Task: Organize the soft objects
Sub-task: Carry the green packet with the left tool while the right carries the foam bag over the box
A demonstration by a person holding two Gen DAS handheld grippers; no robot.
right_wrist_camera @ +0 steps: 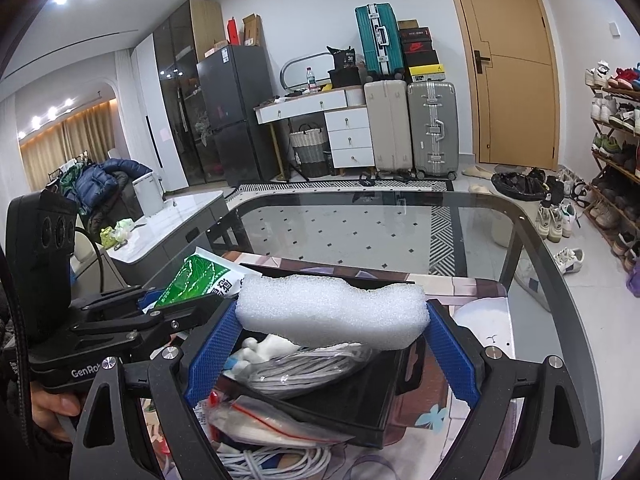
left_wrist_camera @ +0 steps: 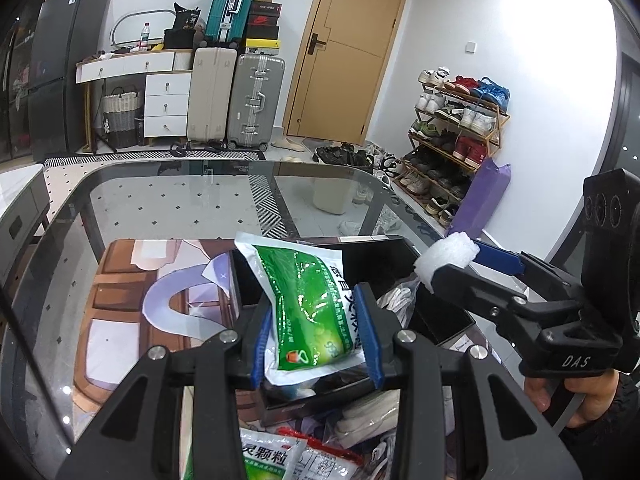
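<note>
The left gripper [left_wrist_camera: 318, 334] clamped a green sachet [left_wrist_camera: 308, 304] and the right gripper [right_wrist_camera: 332, 340] pinched a white foam block [right_wrist_camera: 332, 312] endwise, both above the black tray [right_wrist_camera: 360, 396] near the glass table's [right_wrist_camera: 520, 216] near edge, so lowering before release looked wisest.

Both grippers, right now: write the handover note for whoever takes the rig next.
Left gripper: shut on the green sachet, held above the black box.
Right gripper: jaws wide, closed on the white foam block by its ends, also over the box.
Already in the box: a bagged cable coil and other white bits.
Left: release both items into the box, then collect what lies in front of it on the glass table: another green sachet, a red-striped zip bag, loose white cable.
</note>
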